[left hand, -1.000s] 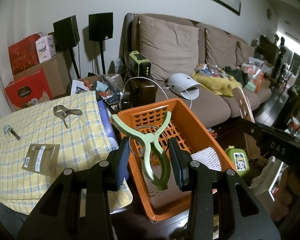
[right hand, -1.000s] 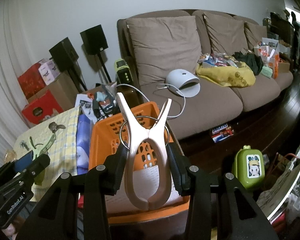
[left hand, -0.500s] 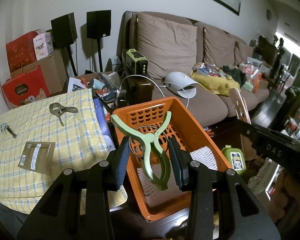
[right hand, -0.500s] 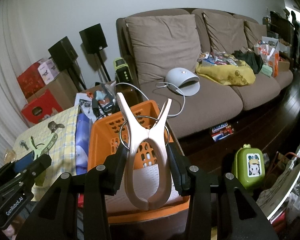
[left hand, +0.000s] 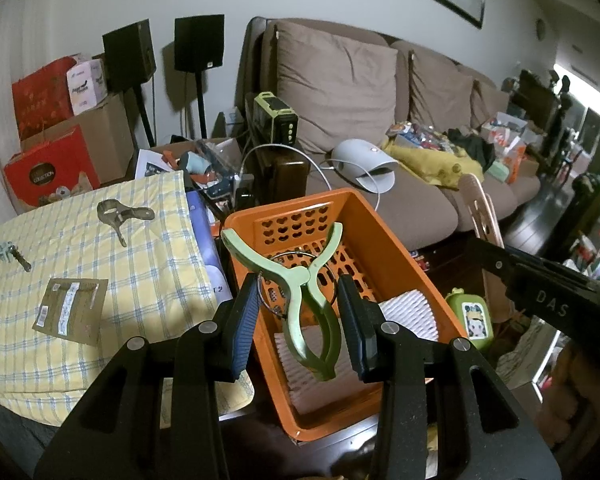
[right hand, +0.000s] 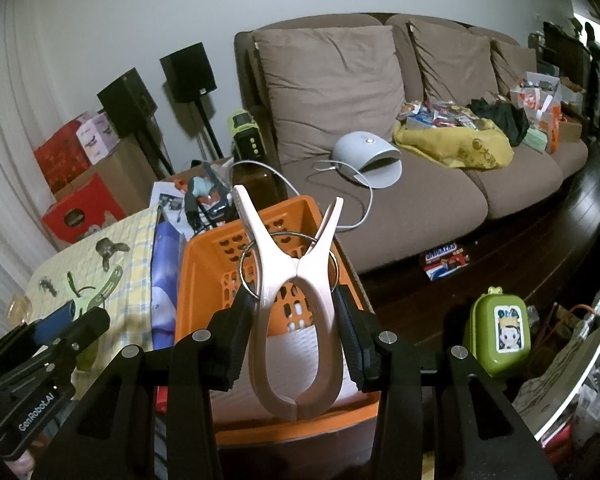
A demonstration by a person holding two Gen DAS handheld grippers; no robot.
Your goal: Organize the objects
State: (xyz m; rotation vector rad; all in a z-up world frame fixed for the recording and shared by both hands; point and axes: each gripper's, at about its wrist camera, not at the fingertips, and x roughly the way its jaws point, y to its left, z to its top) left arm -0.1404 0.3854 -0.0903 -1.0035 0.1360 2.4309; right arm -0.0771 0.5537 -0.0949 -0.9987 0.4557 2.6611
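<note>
Beside a brown sofa [left hand: 400, 184], checked cloth [left hand: 100, 272] covers, seemingly, a table

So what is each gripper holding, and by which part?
Left gripper: light green plastic clothes peg, by its looped mid-body. Right gripper: pale pink plastic clothes peg, likewise.

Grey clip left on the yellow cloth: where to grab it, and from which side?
Grip the grey clip across its body where the two arms meet, claw coming from above. It lies flat on the checked cloth, so there is nothing to get under; the waist is its narrowest solid part, and the wire ring and splayed handles would slip. Both claws are full now.
</note>
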